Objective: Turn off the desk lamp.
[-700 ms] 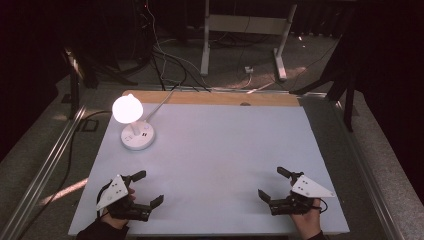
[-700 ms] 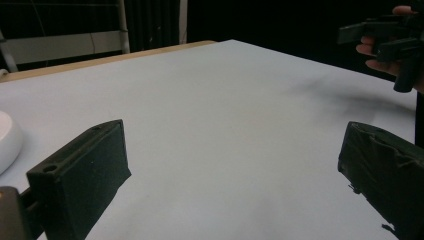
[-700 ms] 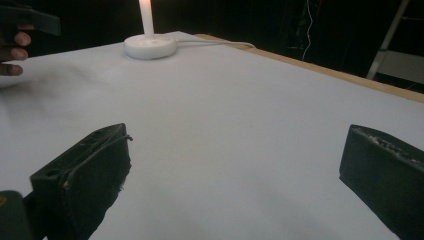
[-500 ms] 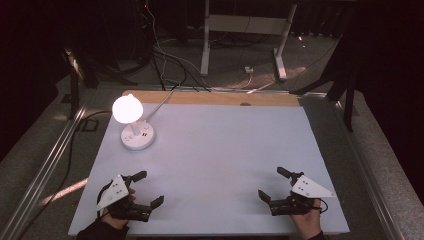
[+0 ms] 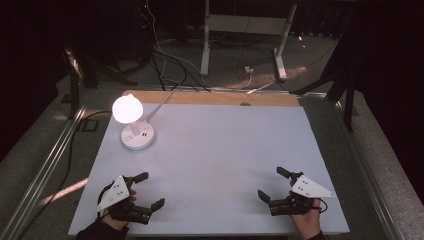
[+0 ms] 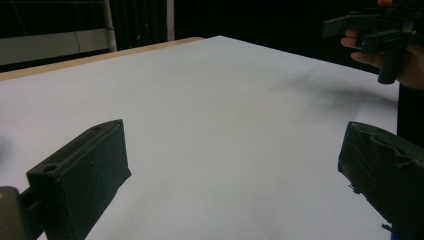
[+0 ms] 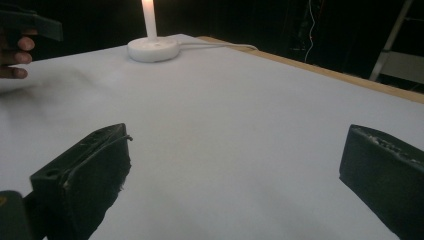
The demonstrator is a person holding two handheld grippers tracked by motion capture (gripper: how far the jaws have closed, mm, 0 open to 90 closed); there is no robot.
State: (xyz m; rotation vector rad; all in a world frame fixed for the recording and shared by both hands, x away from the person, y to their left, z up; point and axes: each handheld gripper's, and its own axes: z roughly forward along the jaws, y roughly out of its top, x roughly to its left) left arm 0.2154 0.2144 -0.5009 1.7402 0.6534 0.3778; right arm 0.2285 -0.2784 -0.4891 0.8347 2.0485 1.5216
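High view: both forearms are cut off by the bottom edge; the hand point(image 5: 116, 212) under the left gripper point(image 5: 150, 191) is largely covered by its grey plate. The lamp point(image 5: 136, 131) head is overexposed, so its shape cannot be told, and marks on its base are too small to read. Left gripper view: the right gripper point(image 6: 372, 30) is cropped at the top-right corner. Right gripper view: the lamp stem runs off the top edge, and 2 fingertips point(image 7: 15, 57) enter cropped at left.
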